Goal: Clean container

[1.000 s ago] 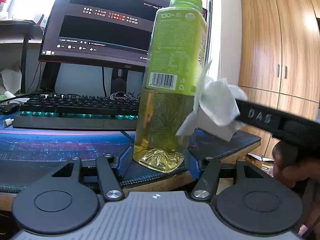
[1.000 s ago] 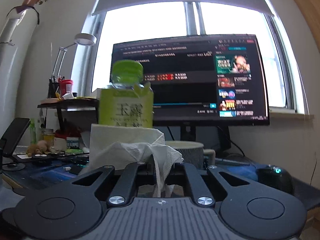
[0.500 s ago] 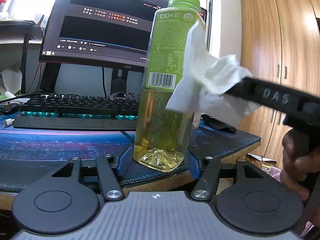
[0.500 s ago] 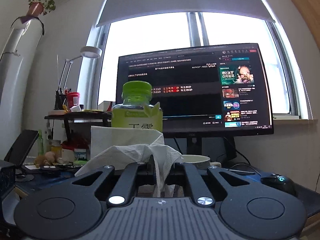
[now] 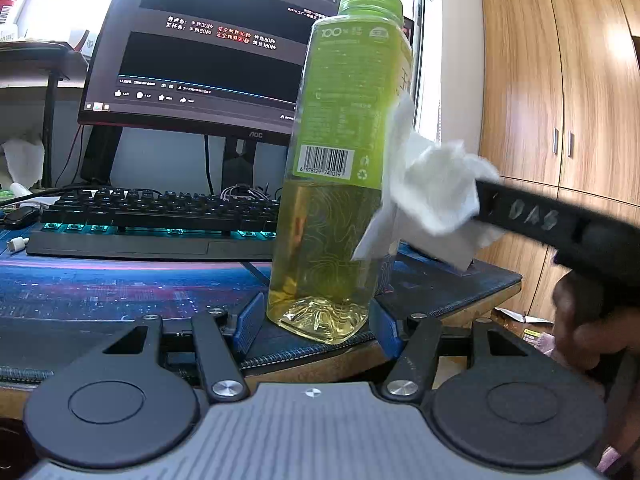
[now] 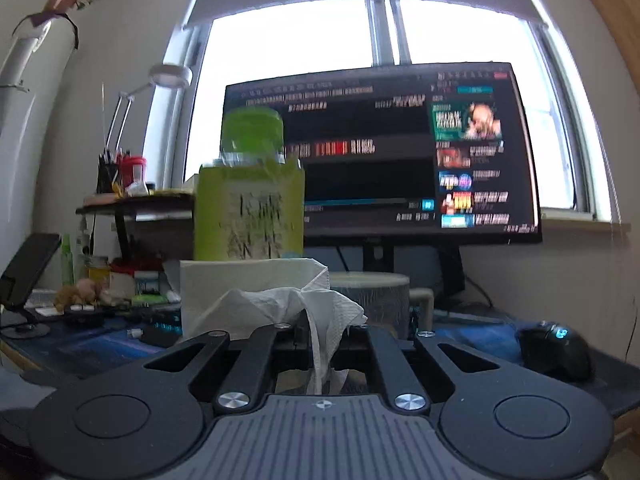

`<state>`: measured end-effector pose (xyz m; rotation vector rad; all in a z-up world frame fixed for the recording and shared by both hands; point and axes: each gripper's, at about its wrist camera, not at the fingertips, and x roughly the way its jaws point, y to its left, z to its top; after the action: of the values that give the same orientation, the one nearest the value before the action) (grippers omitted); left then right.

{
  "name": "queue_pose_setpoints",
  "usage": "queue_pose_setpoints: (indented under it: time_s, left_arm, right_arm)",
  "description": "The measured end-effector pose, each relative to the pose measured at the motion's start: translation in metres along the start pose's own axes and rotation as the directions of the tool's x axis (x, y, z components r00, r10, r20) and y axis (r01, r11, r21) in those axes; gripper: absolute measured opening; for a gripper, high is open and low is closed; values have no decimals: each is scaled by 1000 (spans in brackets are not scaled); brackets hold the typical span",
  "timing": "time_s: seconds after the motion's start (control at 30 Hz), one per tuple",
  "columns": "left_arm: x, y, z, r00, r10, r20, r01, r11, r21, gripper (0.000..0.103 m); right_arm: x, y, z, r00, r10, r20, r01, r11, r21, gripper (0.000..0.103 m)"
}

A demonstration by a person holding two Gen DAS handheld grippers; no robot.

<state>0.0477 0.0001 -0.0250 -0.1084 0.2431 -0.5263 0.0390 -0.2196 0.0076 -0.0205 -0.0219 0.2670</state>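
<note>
We had the left gripper [image 5: 316, 324] clamped on the base of the green-capped drink bottle [image 5: 340, 168], upright at the desk edge. Our right gripper [image 6: 320, 344], pinched on a white tissue [image 5: 428, 196], lay against the bottle's right side, so wiping ran along its vertical axis.

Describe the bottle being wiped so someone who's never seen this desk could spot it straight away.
Find the dark monitor by the window; in front of it, at the desk's near edge, stands the bottle. It is tall and clear, with yellow liquid, a lime-green label and cap, and white tissue pressed against its side.
</note>
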Motion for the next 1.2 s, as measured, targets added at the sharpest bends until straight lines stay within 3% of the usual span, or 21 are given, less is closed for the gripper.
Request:
queue_pose_setpoints:
  time_s: [0.3,0.6,1.0,1.2]
  left_arm:
    - [-1,-1,0,1000,2,1,-2,1000,0,62]
    - [1,-1,0,1000,5,0,-5,1000,1,62]
    - [3,-2,2,1000,8,-5,-8,1000,4,62]
    - [3,-2,1,1000,8,-5,-8,1000,5,63]
  right_arm:
    - [-7,3,9,999,28,35,-28,1000,4,8]
    - [8,-6,-5,999,-15,-39,16,1000,13,8]
    - [-6,5,10,999,9,34,-8,1000,-13,8]
    - [4,-2,0,1000,-5,-12,5,1000,1,8]
